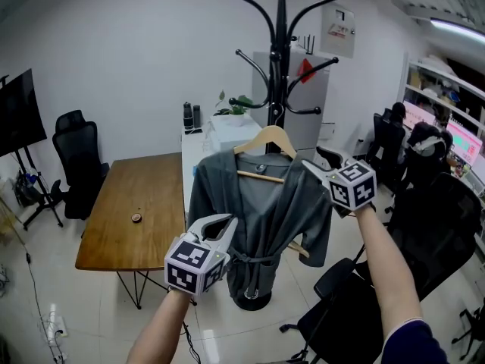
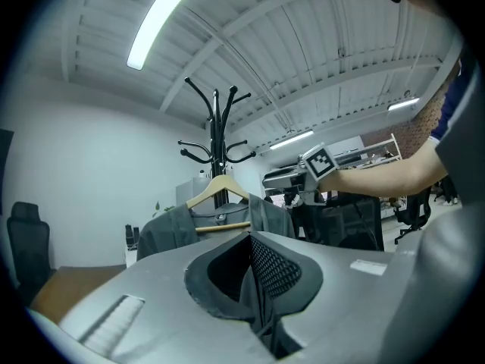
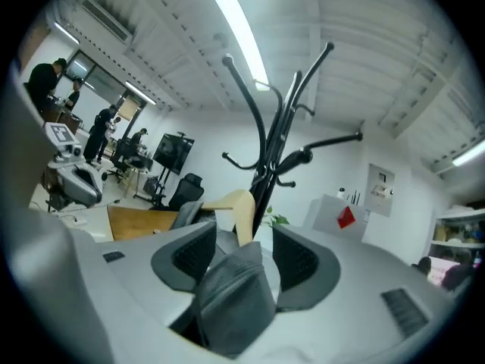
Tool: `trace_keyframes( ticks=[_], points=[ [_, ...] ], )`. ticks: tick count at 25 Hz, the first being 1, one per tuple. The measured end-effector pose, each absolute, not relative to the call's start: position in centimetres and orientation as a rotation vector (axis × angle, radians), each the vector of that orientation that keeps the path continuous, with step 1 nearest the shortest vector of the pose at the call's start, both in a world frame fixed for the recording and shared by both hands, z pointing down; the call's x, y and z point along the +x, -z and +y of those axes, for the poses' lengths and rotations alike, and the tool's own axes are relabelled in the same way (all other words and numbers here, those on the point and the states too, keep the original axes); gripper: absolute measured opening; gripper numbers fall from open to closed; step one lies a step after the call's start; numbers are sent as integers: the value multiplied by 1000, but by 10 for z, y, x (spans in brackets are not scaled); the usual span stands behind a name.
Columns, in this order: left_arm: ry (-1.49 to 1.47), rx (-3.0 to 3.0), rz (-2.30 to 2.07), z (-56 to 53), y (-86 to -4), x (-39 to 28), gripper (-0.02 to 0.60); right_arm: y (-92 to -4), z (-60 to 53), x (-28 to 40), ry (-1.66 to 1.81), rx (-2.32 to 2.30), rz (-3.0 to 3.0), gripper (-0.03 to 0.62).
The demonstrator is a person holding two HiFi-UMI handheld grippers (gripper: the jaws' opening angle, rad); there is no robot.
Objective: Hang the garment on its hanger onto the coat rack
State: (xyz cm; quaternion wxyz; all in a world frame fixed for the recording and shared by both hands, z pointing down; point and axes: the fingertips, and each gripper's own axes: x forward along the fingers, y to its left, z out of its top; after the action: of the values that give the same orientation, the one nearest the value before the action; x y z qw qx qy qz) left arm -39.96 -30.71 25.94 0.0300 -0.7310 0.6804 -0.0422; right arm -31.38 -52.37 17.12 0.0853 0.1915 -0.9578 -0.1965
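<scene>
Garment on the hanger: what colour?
The garment is plain dark grey, on a light wooden hanger. It shows best in the head view.

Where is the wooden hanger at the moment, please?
In the head view the wooden hanger sits at centre frame, right against the pole of the black coat rack, with the grey garment draped over it.

Bright even office light from ceiling tubes (image 2: 163, 17), fisheye-bent edges, dark vignetted corners
</scene>
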Motion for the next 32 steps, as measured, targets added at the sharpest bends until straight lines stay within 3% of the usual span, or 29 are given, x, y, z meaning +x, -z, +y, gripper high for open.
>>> trace_keyframes(
  ticks=[3,9,10,12,13,16,32],
  points=[
    [119,-2287,2112,-301,-276,-399,2,-183,-469,-293,536,522,-2955,199],
    [88,-2397,2134,-285,-318,-389,2,-269,-383,-271,173,566,-3077,195],
    [65,-2418,2142,-282,-325,-388,2,-282,-371,-267,103,570,-3091,144],
    [27,-2453,2149,-274,-335,-384,2,-302,-354,-261,3,599,-3096,118],
    [20,-2465,2148,-272,-338,-382,2,-309,-349,-258,-19,630,-3090,61],
    [15,-2494,2127,-268,-341,-372,2,-320,-339,-252,-45,684,-3070,3],
    [18,-2522,2075,-255,-336,-355,2,-317,-308,-258,9,615,-3050,0]
  ],
)
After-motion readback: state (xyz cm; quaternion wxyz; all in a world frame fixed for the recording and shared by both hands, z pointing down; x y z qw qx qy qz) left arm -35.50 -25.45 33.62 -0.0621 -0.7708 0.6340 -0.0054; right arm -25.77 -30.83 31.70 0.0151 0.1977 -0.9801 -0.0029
